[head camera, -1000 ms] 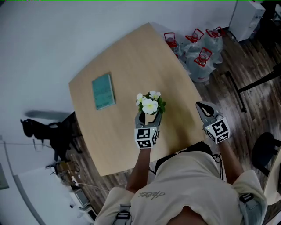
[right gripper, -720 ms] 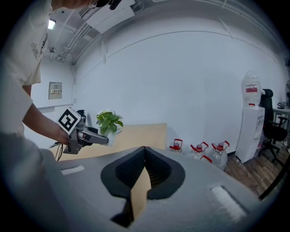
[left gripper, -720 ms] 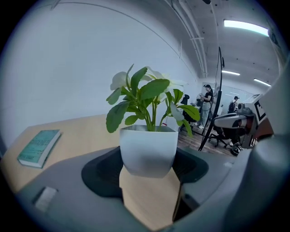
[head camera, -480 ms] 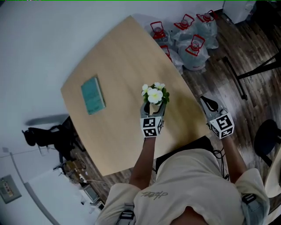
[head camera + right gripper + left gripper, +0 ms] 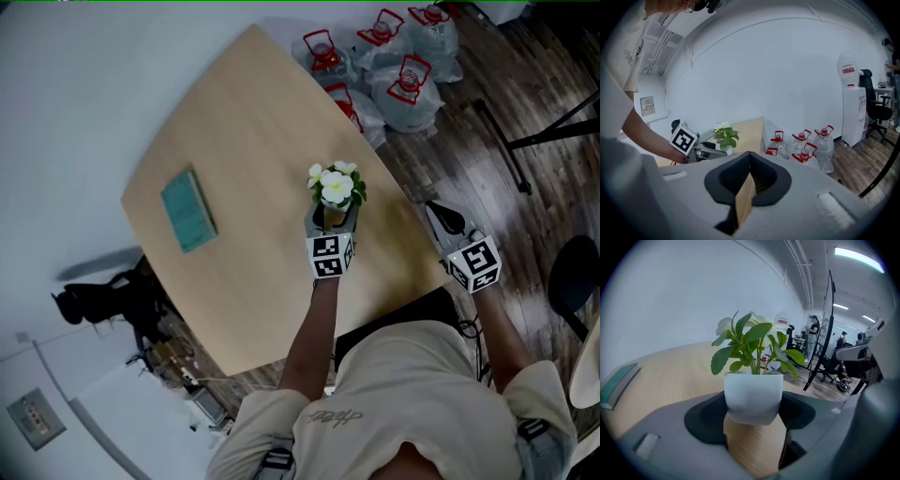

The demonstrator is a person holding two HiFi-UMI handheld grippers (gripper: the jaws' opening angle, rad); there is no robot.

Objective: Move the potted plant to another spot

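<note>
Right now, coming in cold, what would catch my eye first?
The white-flowered potted plant, clamped in the left gripper near the right edge of the wooden table. After that, the teal book lying flat toward the table's left side, and the red-capped water jugs on the floor beyond the far corner. The right gripper hangs empty off the table's edge.

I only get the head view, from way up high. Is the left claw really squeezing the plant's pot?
Observer: Yes. In the left gripper view the left claw has a pad pressed on each side of the white pot.
Operator: What's the right claw doing?
Observer: The right gripper view shows the right claw shut, with nothing in it.
Operator: Is anybody else around?
Observer: Yes. A person stands far across the room, beyond the table's edge.
</note>
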